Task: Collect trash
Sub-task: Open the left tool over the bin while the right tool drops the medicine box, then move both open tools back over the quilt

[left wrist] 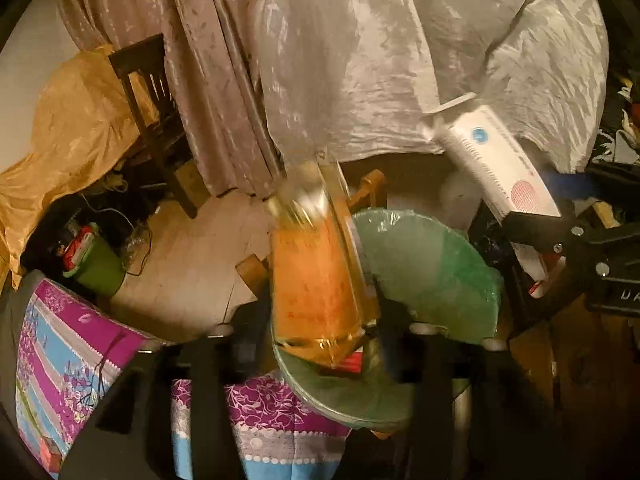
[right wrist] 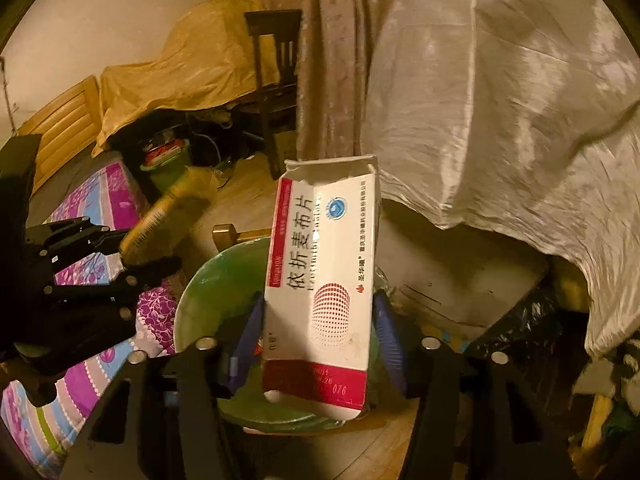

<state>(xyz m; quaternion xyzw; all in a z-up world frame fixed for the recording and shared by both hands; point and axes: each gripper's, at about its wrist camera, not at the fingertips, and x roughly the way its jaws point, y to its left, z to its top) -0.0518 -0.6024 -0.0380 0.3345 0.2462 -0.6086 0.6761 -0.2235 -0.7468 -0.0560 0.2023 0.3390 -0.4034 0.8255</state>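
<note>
While both pieces hang over the green-lined bin at lower centre, you are at the drop. Your left gripper stands apart around the blurred orange packet; your right gripper flanks the white medicine box, pads seemingly clear. Next, hold position, let both fall inside, then withdraw.

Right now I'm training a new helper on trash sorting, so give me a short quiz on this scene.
1. True or false: the medicine box sits between the right gripper's fingers.
2. What lies below both grippers? A) wooden chair B) green-lined bin C) yellow sheet
3. Fill in: the blurred bottle at the left gripper looks ___.
Key: 1 true; 2 B; 3 orange.
</note>
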